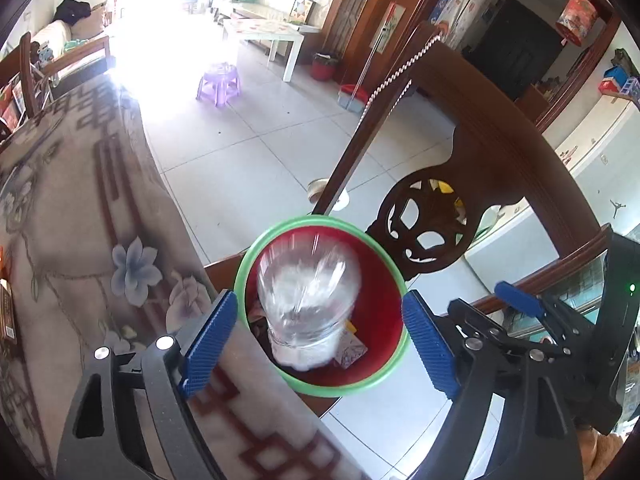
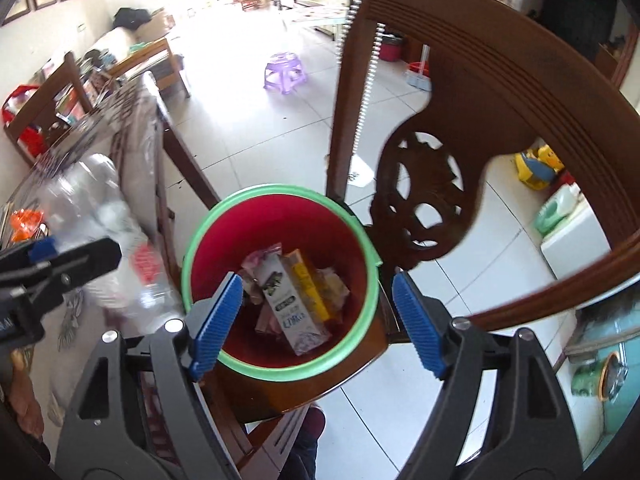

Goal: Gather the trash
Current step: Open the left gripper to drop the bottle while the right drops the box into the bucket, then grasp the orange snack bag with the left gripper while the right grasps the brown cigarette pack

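Two grippers stand over the red bin [image 2: 276, 220] with its green rim, which sits on the seat of a wooden chair [image 2: 500, 92] beside the cloth-covered worktop [image 1: 80, 216]. The left gripper [image 1: 320, 336] has its jaws wide apart with nothing between the pads; a clear plastic bottle [image 1: 308, 300] shows as a blur in the bin's mouth, apparently just let go. The right gripper [image 2: 316, 320] is likewise wide open and empty, above a milk carton [image 2: 288, 304] lying among wrappers at the bottom.

Step in hand, as judged: dropping rubbish into the bin. The next move calls for lifting both grippers clear and turning to the worktop for any remaining item.

Limits of view: the bottle is smeared by motion, so whether it has settled cannot be told; in the right wrist view it appears only as a blur at the left, beside the bin. Most of the worktop is cut off or blurred, so what rubbish remains there cannot be made out.
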`<state>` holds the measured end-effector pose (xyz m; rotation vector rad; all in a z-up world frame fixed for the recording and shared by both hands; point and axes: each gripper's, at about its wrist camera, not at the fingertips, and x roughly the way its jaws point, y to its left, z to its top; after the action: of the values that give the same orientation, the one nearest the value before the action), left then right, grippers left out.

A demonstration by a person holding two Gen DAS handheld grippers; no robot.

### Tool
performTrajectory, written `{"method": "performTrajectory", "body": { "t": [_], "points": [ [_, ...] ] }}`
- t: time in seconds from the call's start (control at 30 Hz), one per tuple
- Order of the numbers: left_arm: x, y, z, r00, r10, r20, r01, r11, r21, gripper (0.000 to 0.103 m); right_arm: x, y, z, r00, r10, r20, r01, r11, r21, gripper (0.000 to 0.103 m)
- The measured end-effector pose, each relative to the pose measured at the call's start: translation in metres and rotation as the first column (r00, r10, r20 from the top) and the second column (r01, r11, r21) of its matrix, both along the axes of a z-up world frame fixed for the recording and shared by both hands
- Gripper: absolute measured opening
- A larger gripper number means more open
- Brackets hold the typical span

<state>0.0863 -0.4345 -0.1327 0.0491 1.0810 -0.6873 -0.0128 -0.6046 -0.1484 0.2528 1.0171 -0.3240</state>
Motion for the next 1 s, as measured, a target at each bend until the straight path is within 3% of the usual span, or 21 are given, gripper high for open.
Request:
{"method": "performTrajectory", "body": {
  "t": [0.1,0.2,0.37,0.5,0.7,0.8,1.0],
  "points": [
    [0.003,0.016,0.002,1.000,0.012,-0.008,-0.012,1.000,-0.006,0.080,-0.007,-0.005,0.006,0.999,-0.038,0.012,0.038,0.999,0.003,0.077],
    [0.007,0.050,0.002,0.997,0.079,-0.024,-0.079,0.997,-0.012,0.080,-0.004,0.003,0.010,0.999,-0.031,0.027,0.031,0.999,0.009,0.078],
    [0.011,0.137,-0.001,0.967,0.247,-0.058,-0.248,0.969,-0.006,0.080,0.021,0.053,0.016,0.995,0.085,0.048,-0.086,0.996,0.016,0.078],
    [0.011,0.224,-0.004,0.911,0.407,-0.064,-0.406,0.913,0.022,0.080,0.050,0.112,0.015,0.970,0.238,0.041,-0.239,0.971,0.032,0.080],
    [0.010,0.342,-0.014,0.791,0.607,-0.080,-0.605,0.795,0.047,0.080,0.097,0.231,0.007,0.882,0.470,0.037,-0.471,0.877,0.096,0.081],
    [0.008,0.382,-0.015,0.747,0.661,-0.076,-0.660,0.750,0.036,0.080,0.120,0.288,0.004,0.840,0.542,0.033,-0.542,0.836,0.078,0.081],
    [0.017,0.431,-0.020,0.712,0.697,-0.081,-0.698,0.715,0.016,0.080,0.164,0.387,-0.016,0.773,0.635,-0.012,-0.634,0.772,0.033,0.081]
  ]
}}
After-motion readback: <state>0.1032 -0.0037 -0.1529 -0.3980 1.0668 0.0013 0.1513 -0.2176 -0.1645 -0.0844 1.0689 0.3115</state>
